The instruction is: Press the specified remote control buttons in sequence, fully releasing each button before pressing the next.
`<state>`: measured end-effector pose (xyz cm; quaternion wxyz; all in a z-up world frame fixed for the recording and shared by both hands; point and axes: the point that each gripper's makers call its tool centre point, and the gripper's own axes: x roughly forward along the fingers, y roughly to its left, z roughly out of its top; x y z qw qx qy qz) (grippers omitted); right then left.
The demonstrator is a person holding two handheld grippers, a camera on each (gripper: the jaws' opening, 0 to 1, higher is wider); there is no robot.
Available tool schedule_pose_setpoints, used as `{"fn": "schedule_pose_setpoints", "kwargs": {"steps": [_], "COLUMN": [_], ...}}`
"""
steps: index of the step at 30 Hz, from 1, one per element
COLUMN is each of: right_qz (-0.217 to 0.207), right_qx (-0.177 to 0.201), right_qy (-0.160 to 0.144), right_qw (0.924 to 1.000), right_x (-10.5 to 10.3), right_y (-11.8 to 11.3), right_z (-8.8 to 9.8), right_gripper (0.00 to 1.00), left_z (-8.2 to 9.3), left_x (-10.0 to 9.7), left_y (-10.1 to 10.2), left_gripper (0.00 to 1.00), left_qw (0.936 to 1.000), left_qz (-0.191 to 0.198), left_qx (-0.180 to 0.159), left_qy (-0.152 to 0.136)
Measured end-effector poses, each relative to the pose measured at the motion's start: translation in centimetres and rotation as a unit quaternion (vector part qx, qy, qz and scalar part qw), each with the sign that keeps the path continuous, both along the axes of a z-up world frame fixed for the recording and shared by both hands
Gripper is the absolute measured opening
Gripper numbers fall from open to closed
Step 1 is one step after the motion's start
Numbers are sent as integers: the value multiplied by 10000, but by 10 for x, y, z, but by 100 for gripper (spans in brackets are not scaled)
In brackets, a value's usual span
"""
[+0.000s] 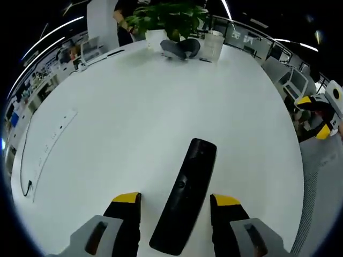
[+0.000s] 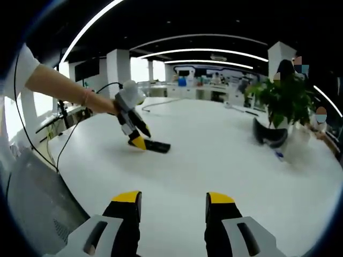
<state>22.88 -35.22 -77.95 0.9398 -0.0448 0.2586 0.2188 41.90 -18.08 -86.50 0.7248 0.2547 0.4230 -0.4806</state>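
left gripper (image 1: 175, 201) jaws wide, astride remote (image 1: 185, 195) — long axis pointing away | right gripper (image 2: 172, 199) jaws wide

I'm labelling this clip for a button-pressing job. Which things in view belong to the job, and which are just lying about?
Belongs to the job:
- black remote control, lying between the left gripper's open fingers
- right gripper, open, away from the remote

Just lying about:
- potted plant
- dark headset beside it
- white table
- cable
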Motion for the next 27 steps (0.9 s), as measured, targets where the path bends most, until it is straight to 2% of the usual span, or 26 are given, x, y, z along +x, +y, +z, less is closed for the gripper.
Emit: {"fn": "schedule_pose_setpoints", "kwargs": {"steps": [2, 3, 7, 10, 11, 15, 27], "right_qz": [17, 31, 72, 105, 113, 131, 122], "right_qx": [-12, -25, -64, -94, -91, -97, -100], "right_qy": [15, 23, 48, 62, 66, 72, 57], "right_qw": [10000, 10000, 9999, 9999, 9999, 9998, 9999], "right_x": [0, -1, -2, -2, -2, -3, -4], "right_y": [0, 0, 1, 2, 2, 3, 3], "right_z": [-1, -1, -2, -3, -3, -3, -2], "right_gripper": [45, 45, 45, 45, 45, 44, 42], "left_z": [-1, -2, -2, -1, -1, -1, 1], "left_x": [2, -1, -3, -9, -5, -7, -12], "left_y": [3, 0, -3, -8, -7, -6, -5], "left_gripper": [47, 45, 40, 27, 26, 25, 23], "left_qw": [9994, 9998, 9994, 9975, 9964, 9986, 9985], "left_qz": [-193, -137, -287, -651, -737, -478, -476], "left_qx": [161, 47, -17, -48, 44, -126, -43], "left_qy": [-223, -118, -169, -260, -413, -202, -252]}}
